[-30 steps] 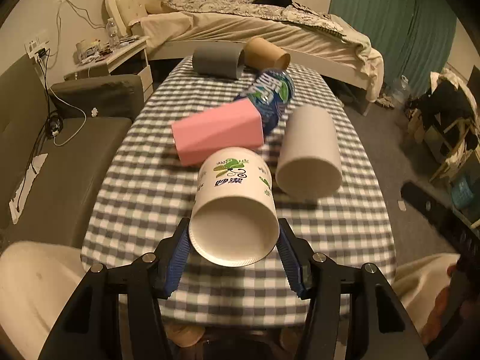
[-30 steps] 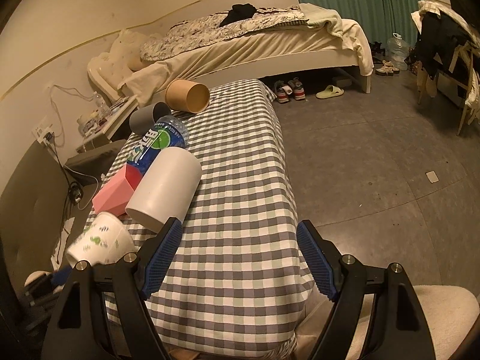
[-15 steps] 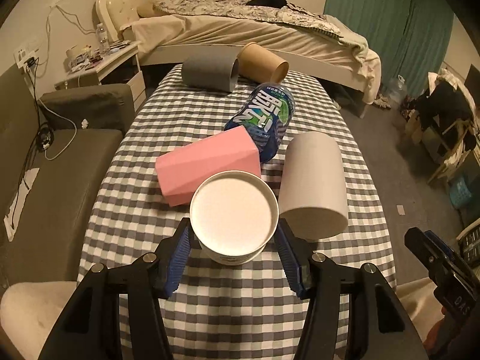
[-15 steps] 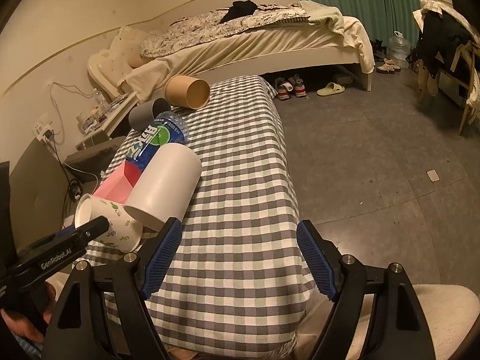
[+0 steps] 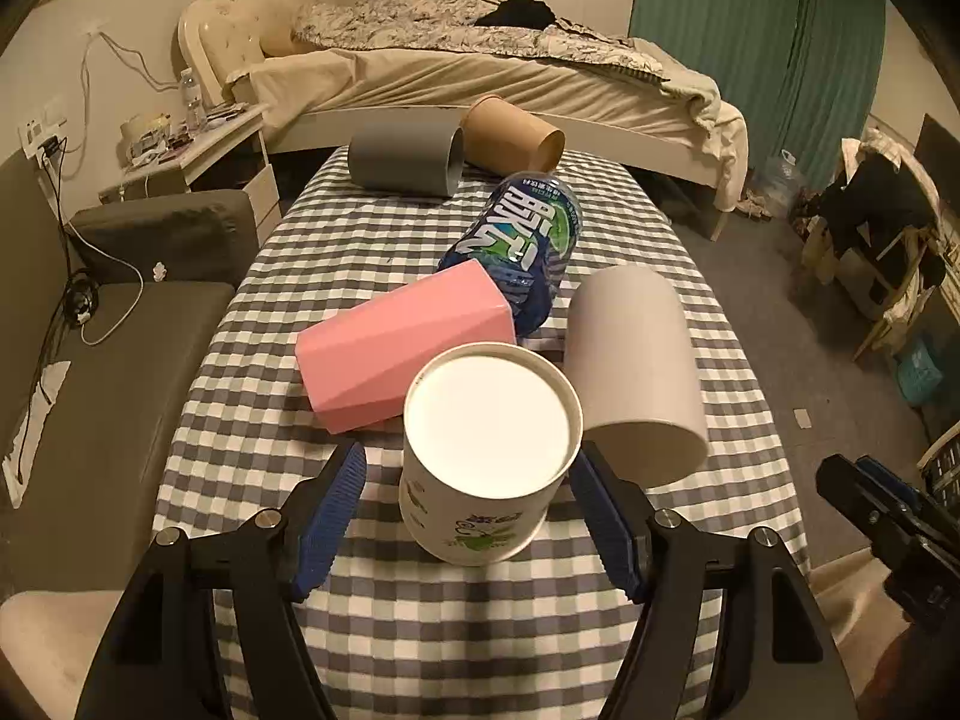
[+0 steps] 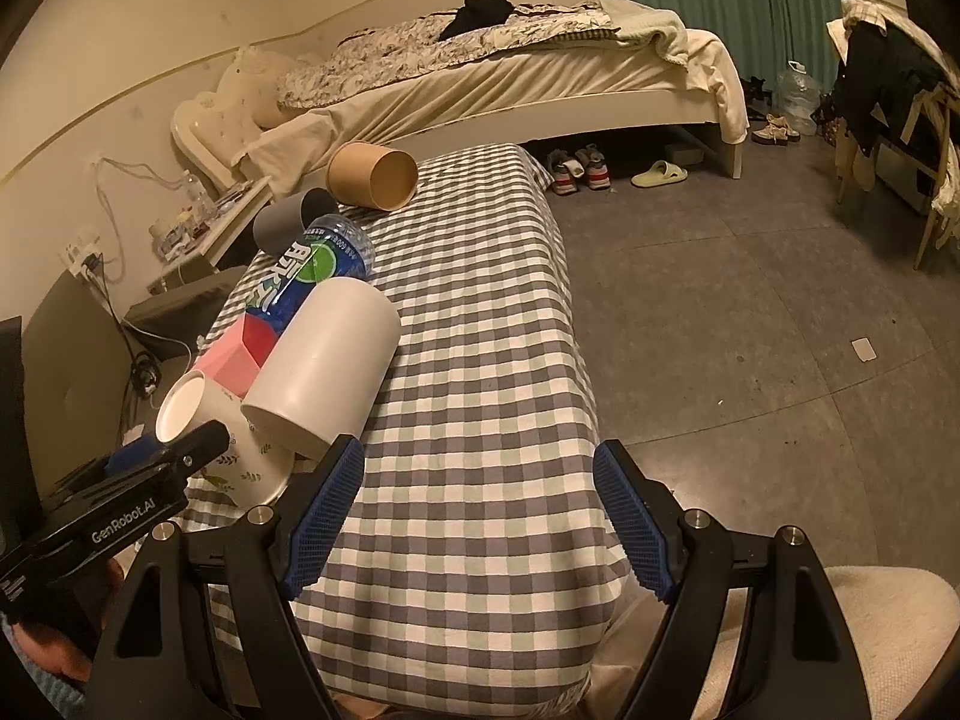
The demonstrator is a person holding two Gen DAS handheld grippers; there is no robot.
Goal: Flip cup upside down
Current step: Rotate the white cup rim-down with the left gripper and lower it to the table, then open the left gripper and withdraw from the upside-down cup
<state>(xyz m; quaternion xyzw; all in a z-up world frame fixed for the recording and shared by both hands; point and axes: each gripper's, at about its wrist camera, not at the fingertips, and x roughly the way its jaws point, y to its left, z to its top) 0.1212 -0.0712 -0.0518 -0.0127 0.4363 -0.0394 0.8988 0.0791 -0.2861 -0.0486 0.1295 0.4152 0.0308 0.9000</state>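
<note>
The left wrist camera is sitting just behind the left gripper [image 5: 468, 504], looking forward and slightly down along the checkered table [image 5: 480, 618] toward the bed [image 5: 480, 72] at the far end, close over the printed paper cup [image 5: 486, 456]. The right wrist camera is riding behind the right gripper [image 6: 480, 516], hanging near the table's right edge and facing the same way, angled so it is taking in the open floor [image 6: 750, 330] too. Both views are sharing the tabletop cluster: the paper cup, the white cylinder cup [image 5: 636, 372], the pink cup [image 5: 402, 342], the bottle [image 5: 522, 240] and the bed. Each view is also catching the other gripper at its edge.
</note>
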